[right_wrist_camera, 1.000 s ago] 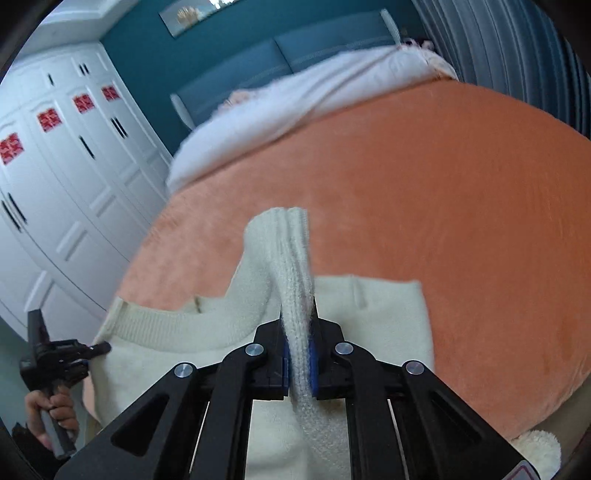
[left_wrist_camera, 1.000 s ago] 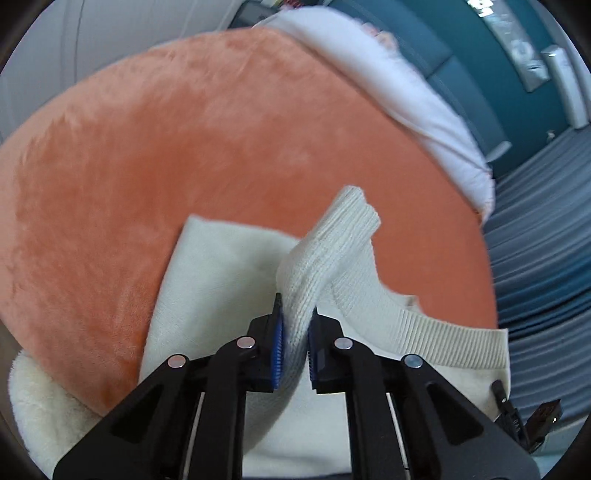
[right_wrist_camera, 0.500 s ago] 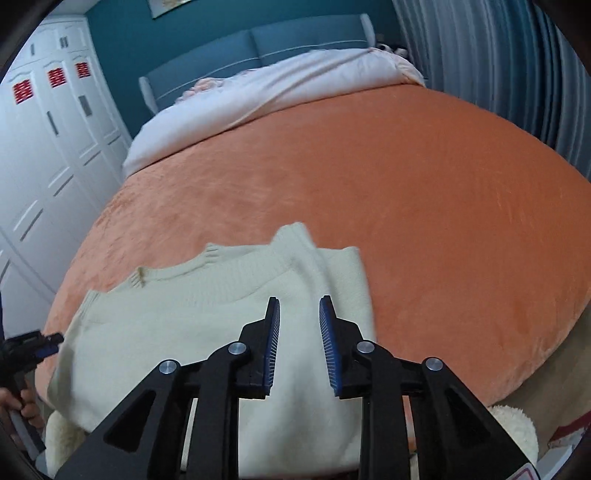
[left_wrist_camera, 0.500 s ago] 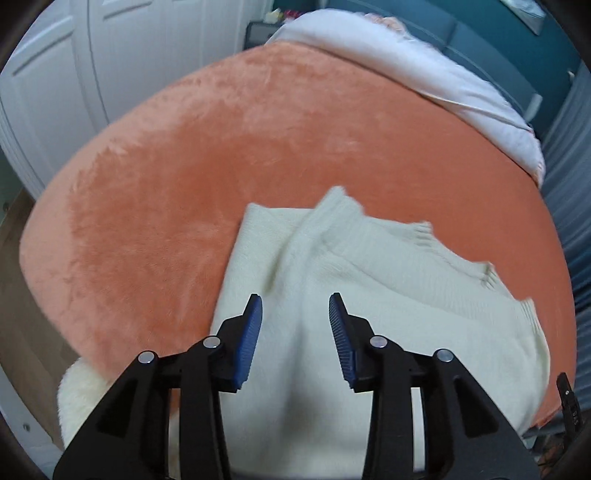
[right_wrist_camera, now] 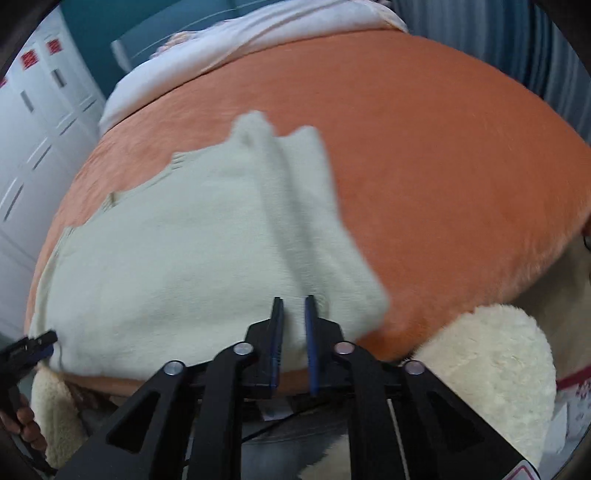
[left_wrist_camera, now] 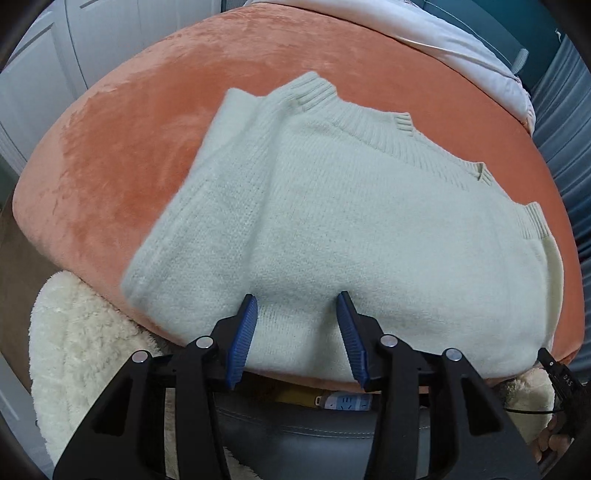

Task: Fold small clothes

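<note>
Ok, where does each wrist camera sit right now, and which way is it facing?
Left wrist: behind the open left gripper, looking across the cream knitted sweater on the orange plush bedcover; its blue-padded fingers show.
Right wrist: behind the narrowly open right gripper, facing the sweater's folded-in sleeve; the other handle and hand show at left.
Shared: sweater, bedcover.

Bed covered by orange plush blanket (left_wrist_camera: 122,155) (right_wrist_camera: 443,155). Cream knit sweater (left_wrist_camera: 351,221) (right_wrist_camera: 192,258) lies flat on blanket near its front edge, sleeves folded in over the body. White duvet (left_wrist_camera: 424,29) (right_wrist_camera: 221,48) bunched at far end by headboard.
</note>
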`<state>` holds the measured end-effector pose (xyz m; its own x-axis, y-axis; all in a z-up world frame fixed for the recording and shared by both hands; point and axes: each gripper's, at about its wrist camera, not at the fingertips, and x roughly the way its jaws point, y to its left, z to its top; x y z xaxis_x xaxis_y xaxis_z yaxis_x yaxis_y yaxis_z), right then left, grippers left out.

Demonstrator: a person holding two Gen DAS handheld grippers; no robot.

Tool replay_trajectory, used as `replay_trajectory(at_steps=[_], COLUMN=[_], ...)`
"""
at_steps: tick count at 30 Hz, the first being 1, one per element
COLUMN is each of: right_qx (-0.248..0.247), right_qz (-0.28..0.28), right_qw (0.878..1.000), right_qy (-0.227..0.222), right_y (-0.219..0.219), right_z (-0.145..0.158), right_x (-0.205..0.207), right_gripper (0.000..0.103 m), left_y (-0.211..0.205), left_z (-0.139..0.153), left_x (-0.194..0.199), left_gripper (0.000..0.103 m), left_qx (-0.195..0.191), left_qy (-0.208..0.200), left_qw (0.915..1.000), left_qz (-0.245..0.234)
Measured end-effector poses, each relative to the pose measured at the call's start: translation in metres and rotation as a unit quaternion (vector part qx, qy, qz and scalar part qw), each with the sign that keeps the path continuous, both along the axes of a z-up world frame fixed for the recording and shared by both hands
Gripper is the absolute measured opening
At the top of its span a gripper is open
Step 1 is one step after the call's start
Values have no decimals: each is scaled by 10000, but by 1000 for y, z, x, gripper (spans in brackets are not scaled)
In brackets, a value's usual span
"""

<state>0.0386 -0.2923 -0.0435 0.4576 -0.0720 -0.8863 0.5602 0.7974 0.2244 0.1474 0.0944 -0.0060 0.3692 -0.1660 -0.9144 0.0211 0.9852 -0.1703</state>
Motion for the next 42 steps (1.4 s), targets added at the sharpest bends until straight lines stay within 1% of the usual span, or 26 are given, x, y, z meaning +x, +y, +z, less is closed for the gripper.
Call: replay_trajectory(at_steps=[1, 2, 3, 4, 6, 9, 11, 12, 13, 14, 15, 17, 19, 20, 22, 23, 24, 25, 26, 28, 30, 33, 36, 38, 39, 42], right_qx=[92, 109, -9, -125, -298, -623, -811, -875, -926, -794, -576, -403, -568, -756, -1046, -1067, -1027, -1066, -1108, -1026, -900, -763, -309, -28, -15, -91], right_qz=[-127, -153, -142, -70, 149, 493, 564, 527, 454, 427, 354, 147, 172, 216, 285, 326, 341, 302, 316, 478, 741, 1271, 1694, 2015, 2172, 2610], right_qw=[9998, 9998, 9999, 9997, 9979, 9931, 9924, 9933, 9944, 9959, 9977, 9988, 9970, 9958, 9939, 9938, 9941, 9938, 9933, 9926, 9910, 9856, 9817, 9768, 9737, 9631], right_qy=[101, 79, 0, -189, -556, -863, -736, -547, -246, 69, 10, -231, -491, -479, -220, -1, 21, -56, -84, -439, -660, -811, -810, -729, -689, -653], right_y=[-5, -7, -3, 3, 21, 33, 33, 30, 26, 18, 13, 10, 16, 19, 19, 15, 15, 15, 20, 36, 55, 95, 131, 159, 170, 204], right_z=[-4, -1, 6, 15, 31, 49, 44, 35, 22, 5, 2, 19, 37, 41, 29, 13, 7, 13, 23, 45, 59, 66, 61, 52, 47, 46], right_x=[-1, -1, -1, -3, -6, 4, 23, 29, 40, 48, 49, 44, 39, 40, 46, 48, 49, 50, 51, 48, 46, 48, 57, 66, 64, 76], right_gripper=[0, 0, 0, 4, 5, 5, 5, 5, 2, 0, 0, 0, 0, 0, 0, 0, 0, 0, 0, 6, 6, 6, 6, 6, 6, 6], left_y=[-1, -2, -4, -3, 3, 18, 23, 26, 29, 30, 32, 30, 28, 27, 25, 24, 23, 24, 25, 28, 29, 28, 29, 33, 37, 56], left_z=[-4, -4, -1, 3, 11, 18, 12, 7, 1, -4, -5, -3, -4, -4, -6, -6, -6, -5, -5, -4, -4, -5, -5, -2, 0, 6], left_x=[-1, -1, -2, -3, -4, -2, 6, 10, 14, 16, 18, 17, 15, 15, 14, 14, 14, 14, 14, 13, 11, 10, 10, 7, 5, -5], left_gripper=[44, 44, 43, 42, 44, 46, 46, 46, 46, 47, 48, 48, 47, 48, 48, 48, 48, 48, 48, 48, 48, 48, 49, 49, 50, 59], left_qx=[41, 104, 141, 110, -48, -110, 22, 77, 93, 67, 37, 102, 172, 198, 258, 272, 281, 275, 249, 203, 157, 194, 154, -12, -163, -768], left_qy=[-22, -43, -52, -67, -127, -299, -233, -185, -116, -39, -14, -44, -84, -105, -147, -158, -159, -154, -149, -148, -133, -148, -130, -91, -75, -85], left_qw=[10000, 9999, 9999, 9999, 9999, 9989, 9987, 9987, 9988, 9988, 9988, 9989, 9989, 9989, 9988, 9988, 9988, 9988, 9989, 9990, 9991, 9991, 9993, 9994, 9991, 9952], left_qz=[6, 13, 18, 31, 106, 351, 450, 478, 473, 476, 480, 453, 419, 410, 385, 380, 372, 365, 360, 360, 380, 358, 327, 336, 373, 607])
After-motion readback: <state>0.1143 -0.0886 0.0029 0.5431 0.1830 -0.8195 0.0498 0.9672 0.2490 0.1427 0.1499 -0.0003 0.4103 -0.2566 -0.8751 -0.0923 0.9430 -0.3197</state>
